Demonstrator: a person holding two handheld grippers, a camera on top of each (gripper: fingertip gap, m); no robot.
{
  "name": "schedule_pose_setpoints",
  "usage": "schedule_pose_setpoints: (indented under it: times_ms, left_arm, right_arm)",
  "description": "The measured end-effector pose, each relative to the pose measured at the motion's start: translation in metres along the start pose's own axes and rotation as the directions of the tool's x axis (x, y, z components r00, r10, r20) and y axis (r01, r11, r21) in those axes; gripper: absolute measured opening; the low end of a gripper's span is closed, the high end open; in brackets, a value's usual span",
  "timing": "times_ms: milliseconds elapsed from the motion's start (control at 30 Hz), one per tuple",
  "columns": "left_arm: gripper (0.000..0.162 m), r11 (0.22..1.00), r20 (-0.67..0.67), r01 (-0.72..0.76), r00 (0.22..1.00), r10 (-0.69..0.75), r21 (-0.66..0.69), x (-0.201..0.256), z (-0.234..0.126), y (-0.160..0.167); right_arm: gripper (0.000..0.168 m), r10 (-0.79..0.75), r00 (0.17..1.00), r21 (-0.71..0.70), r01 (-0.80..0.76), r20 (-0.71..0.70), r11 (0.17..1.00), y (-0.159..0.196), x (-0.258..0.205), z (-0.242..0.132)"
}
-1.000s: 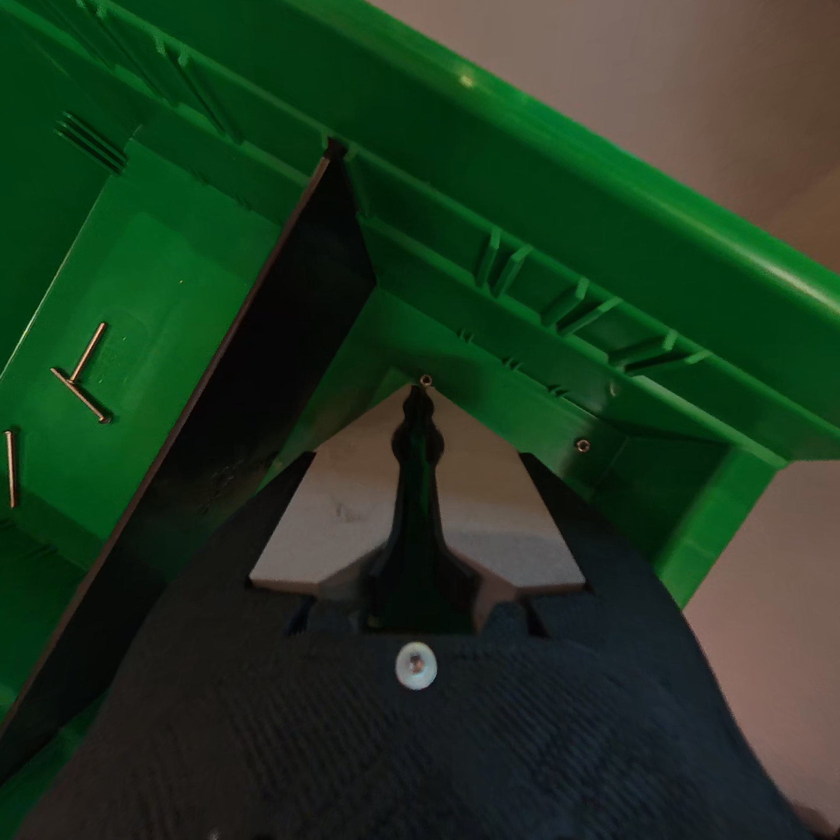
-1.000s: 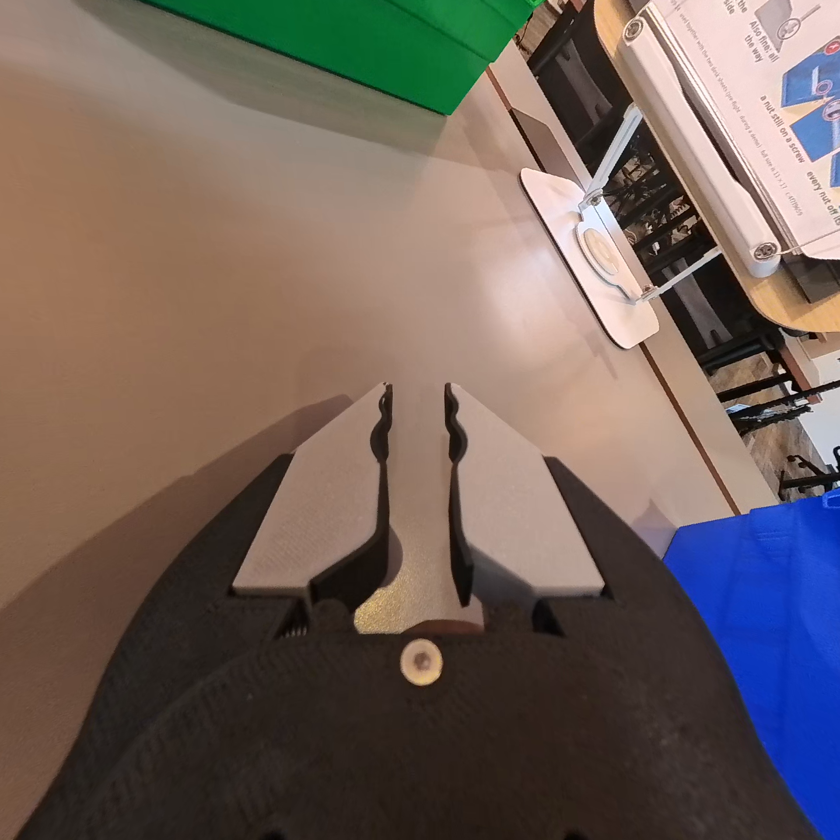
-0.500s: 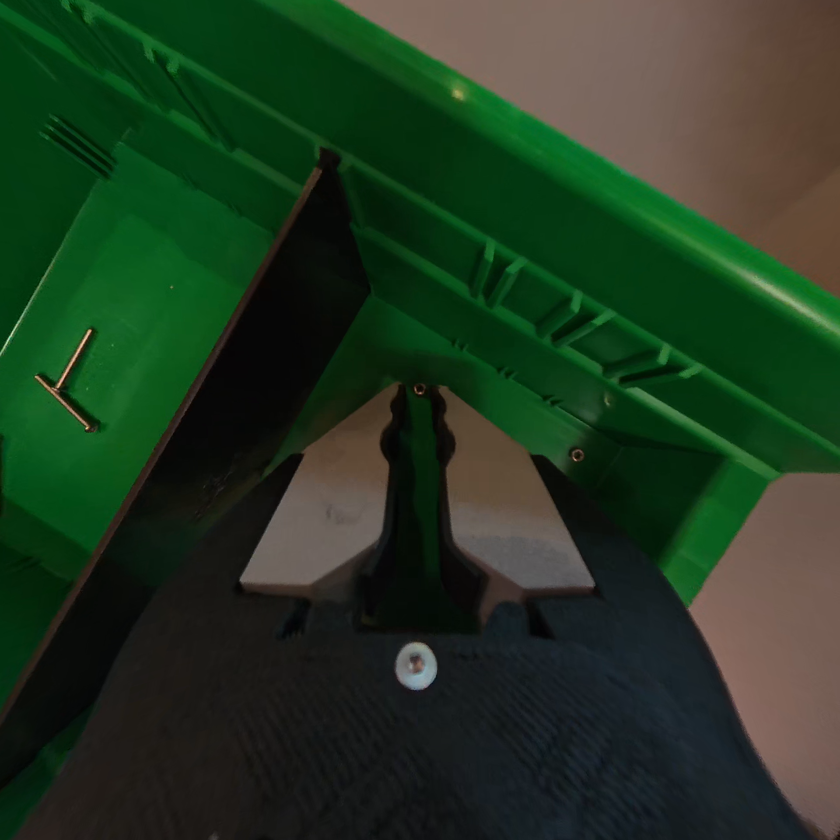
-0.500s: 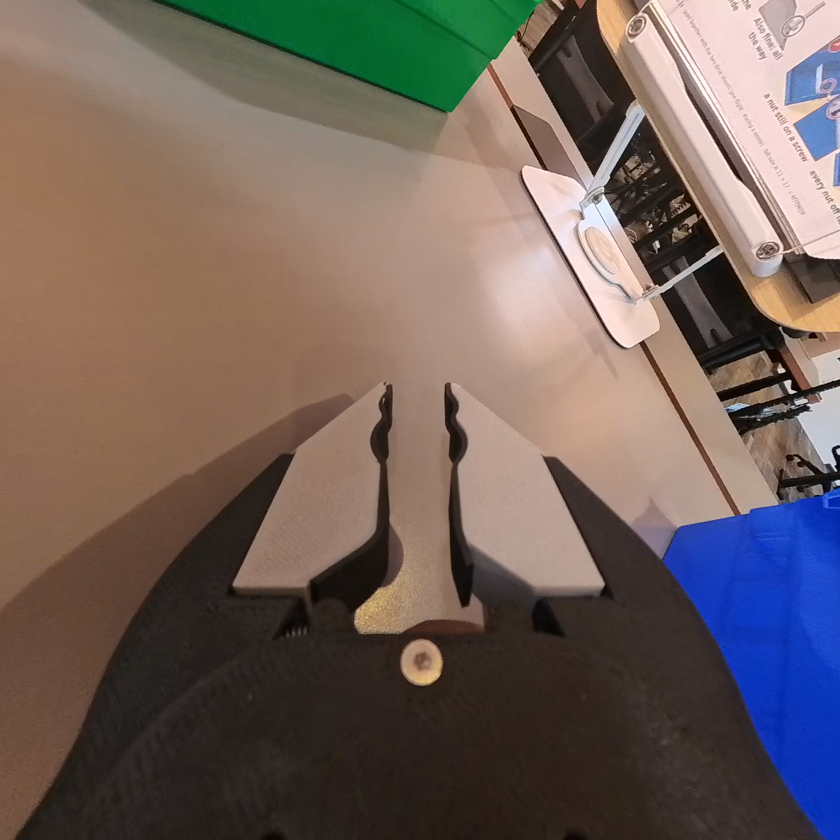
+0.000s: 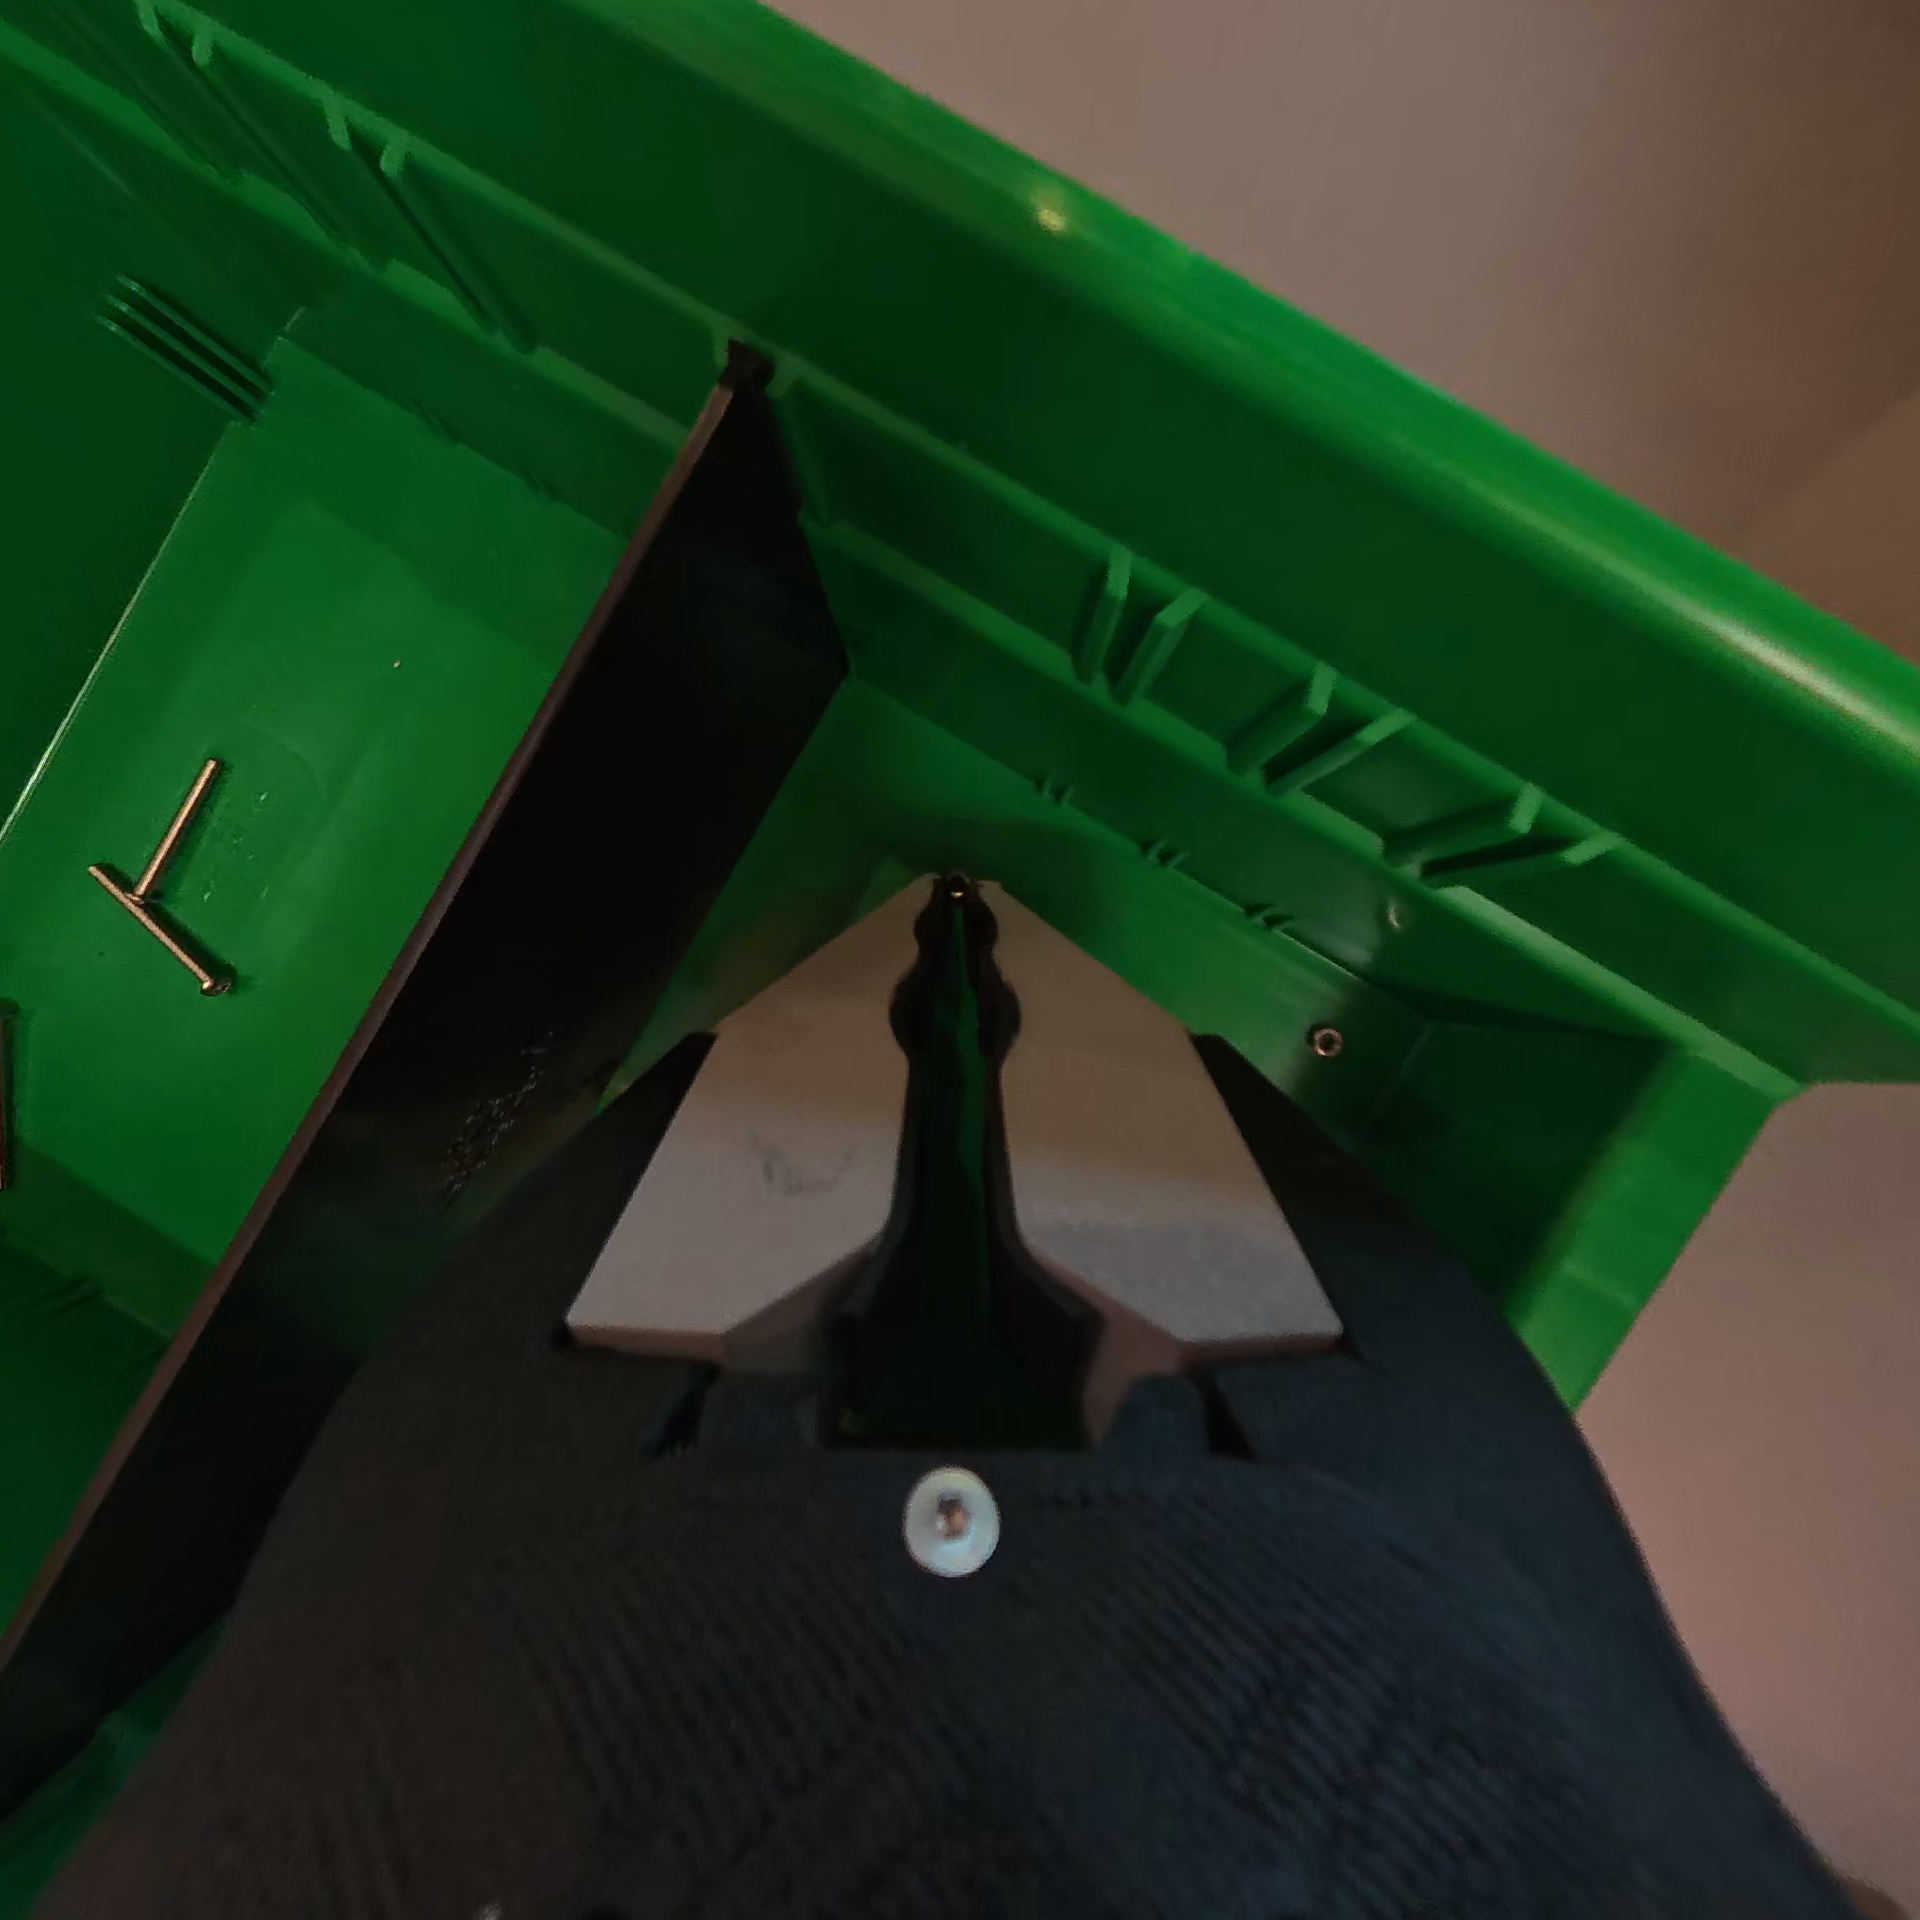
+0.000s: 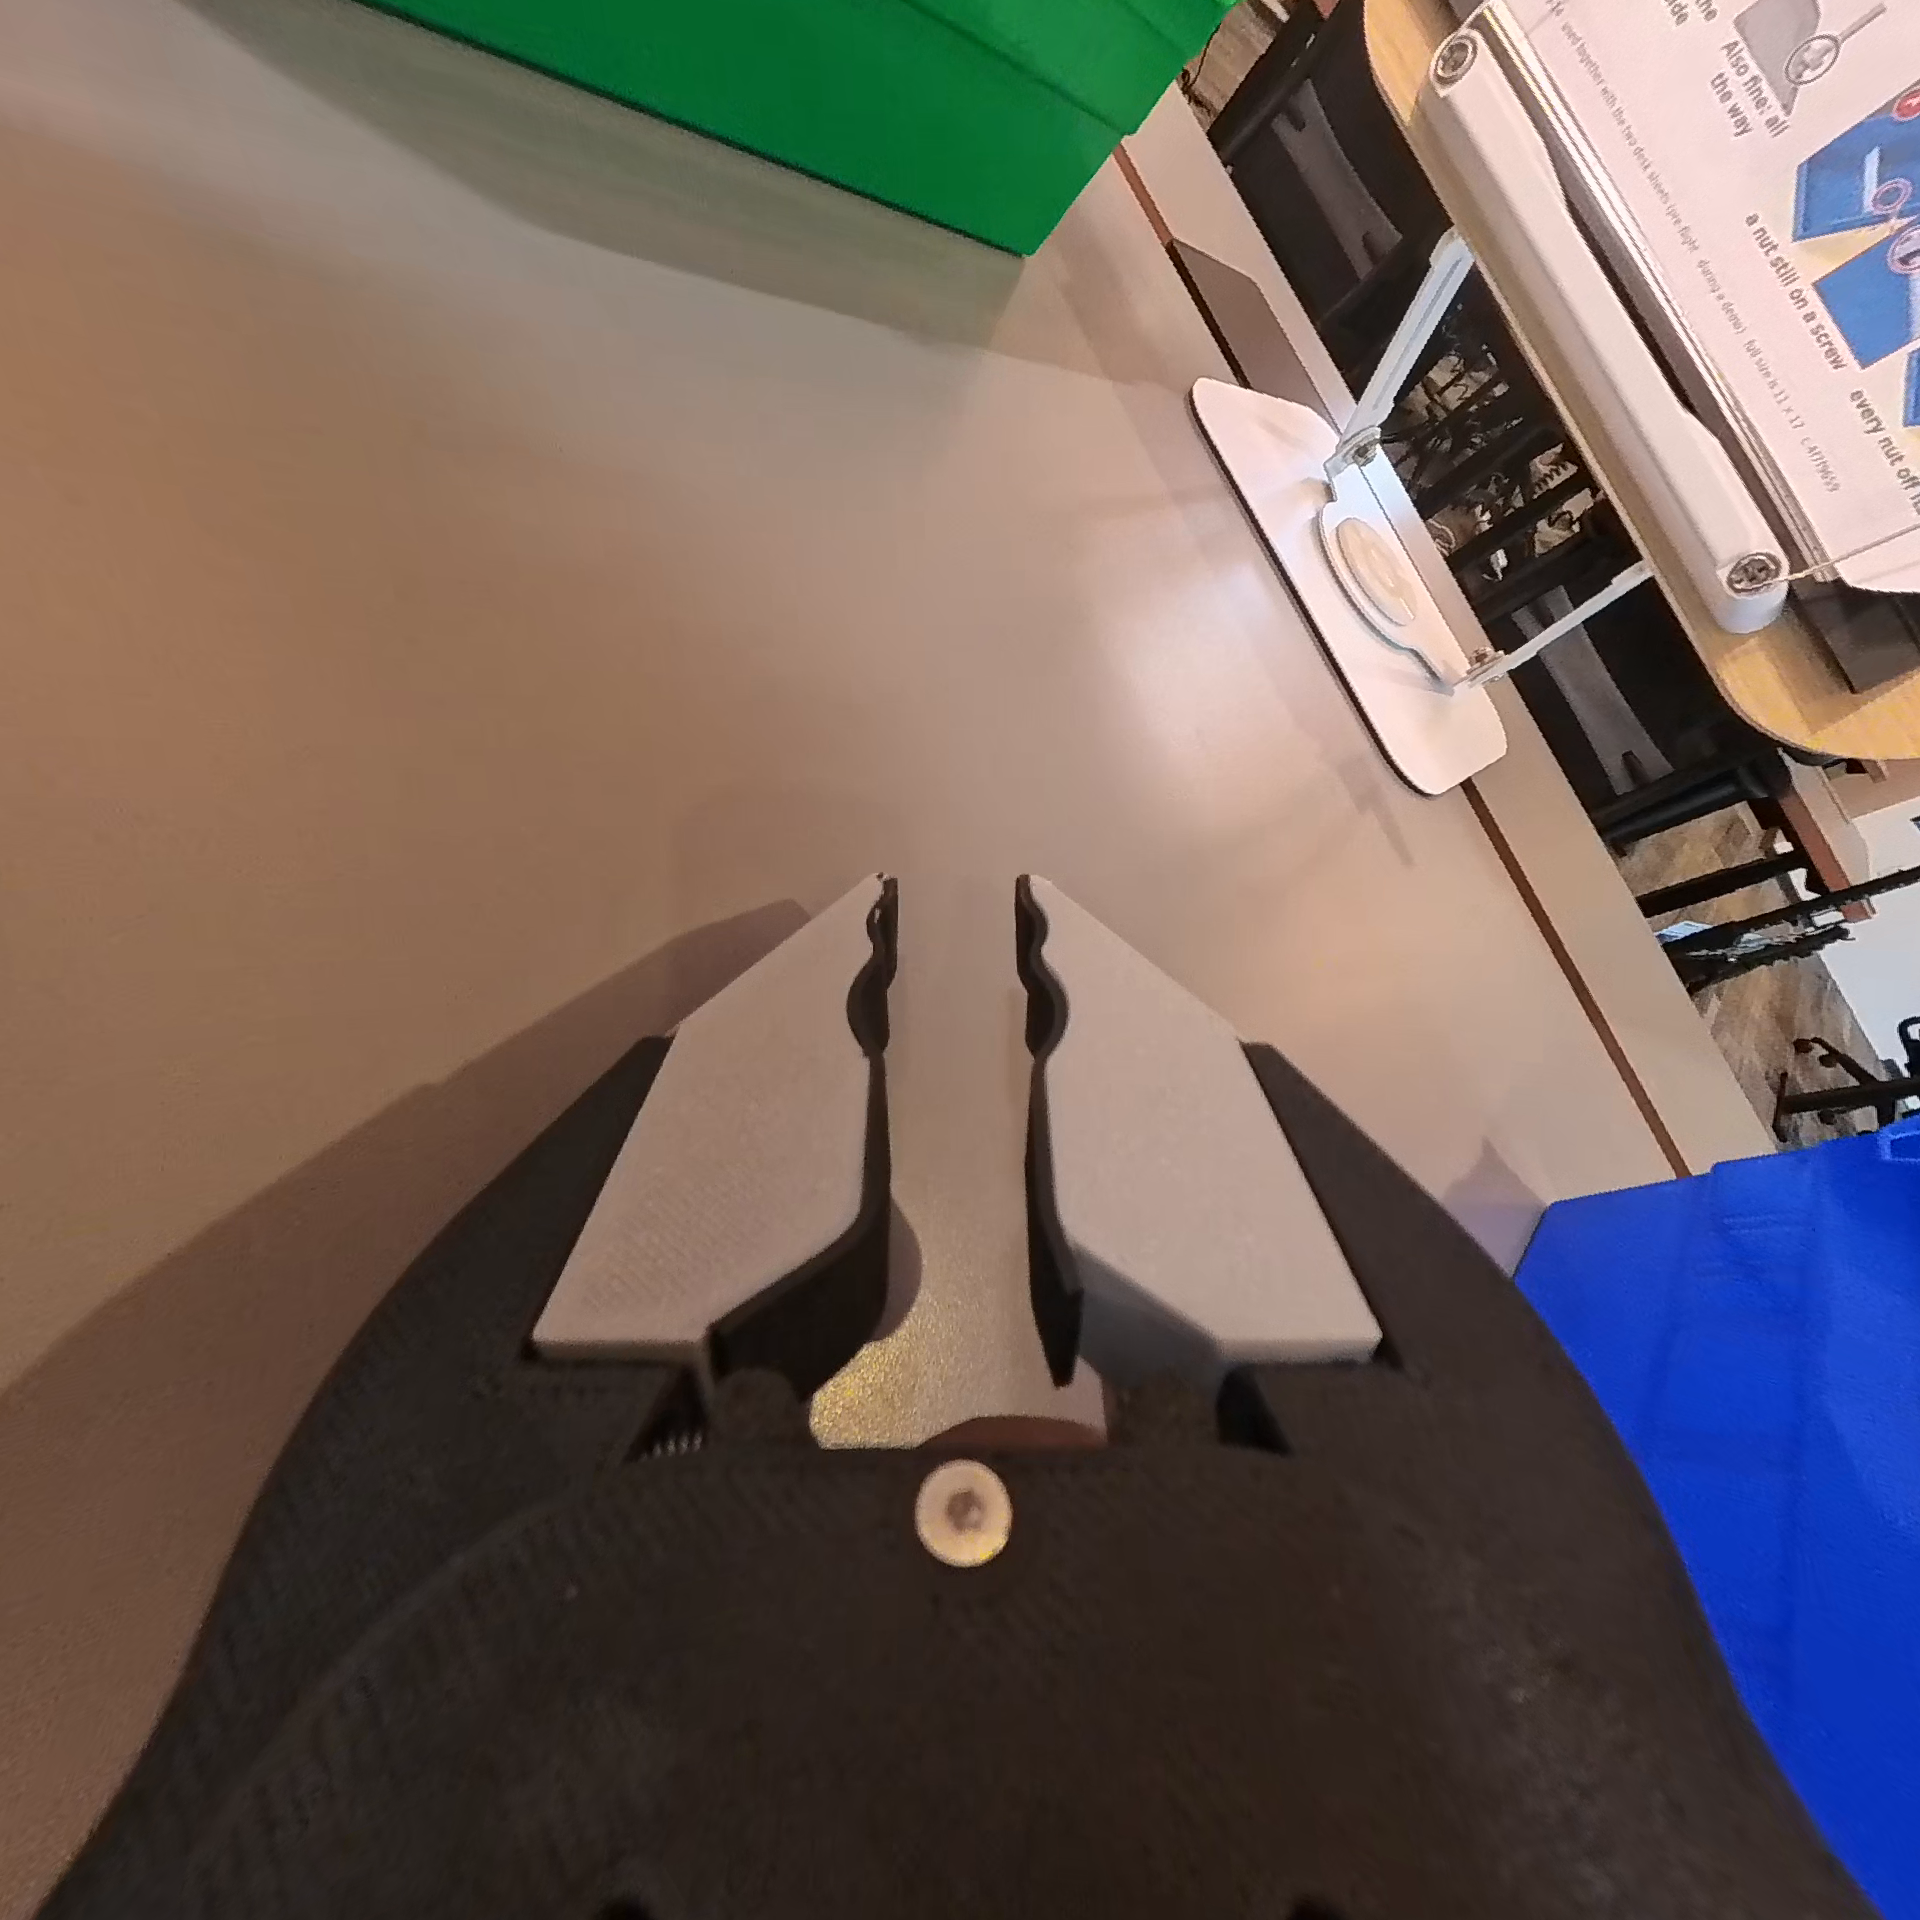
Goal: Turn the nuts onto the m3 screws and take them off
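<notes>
Inside the green bin [image 5: 1195, 436], your left hand-held gripper [image 5: 957, 894] pinches a nut [image 5: 957, 886] at its tips, screws [image 5: 161, 925] lying left beyond the black divider [image 5: 582, 883]; your right hand-held gripper [image 6: 951, 899] waits parted, empty, over the bench [image 6: 520, 520].

From the left wrist we look along the left claw [image 5: 956, 891] down into a green bin [image 5: 1195, 436], very near, its black divider [image 5: 582, 883] crossing our left side. From the right wrist we look low along the right claw [image 6: 954, 883] across the counter [image 6: 520, 571] toward its far edge, blue bin [image 6: 1745, 1507] near at right. Both views share the green bin [image 6: 831, 83], distant in the right one
</notes>
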State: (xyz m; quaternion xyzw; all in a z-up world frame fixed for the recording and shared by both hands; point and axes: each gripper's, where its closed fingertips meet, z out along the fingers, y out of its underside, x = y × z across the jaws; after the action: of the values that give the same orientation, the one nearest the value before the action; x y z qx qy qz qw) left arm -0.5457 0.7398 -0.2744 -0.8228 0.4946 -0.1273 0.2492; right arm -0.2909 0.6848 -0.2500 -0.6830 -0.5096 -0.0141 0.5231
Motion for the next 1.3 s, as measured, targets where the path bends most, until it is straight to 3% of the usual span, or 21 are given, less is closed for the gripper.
schedule_pose_setpoints:
  times_ms: [467,700,833,1300]
  left_arm:
    - [0.0,1.0,0.03,0.009,0.999,-0.009,-0.007,-0.008,-0.004,0.004]
    - [0.012,0.999,0.026,0.012,1.0,-0.013,0.031,-0.005,0.0,-0.007]
    - [0.004,0.999,0.017,0.013,1.0,-0.014,0.038,-0.002,0.006,-0.01]
    - [0.0,1.0,-0.006,0.002,1.0,-0.002,-0.009,-0.002,-0.004,0.004]
  right_arm:
    - [0.02,-0.002,1.0,0.003,0.002,0.001,1.0,0.0,0.0,0.0]
    - [0.02,-0.001,1.0,0.0,0.001,0.001,1.0,0.0,0.0,0.0]
    - [0.019,-0.004,1.0,-0.001,0.004,0.001,1.0,0.0,-0.001,0.0]
    - [0.019,-0.006,1.0,0.001,0.006,0.0,1.0,-0.001,-0.001,0.0]
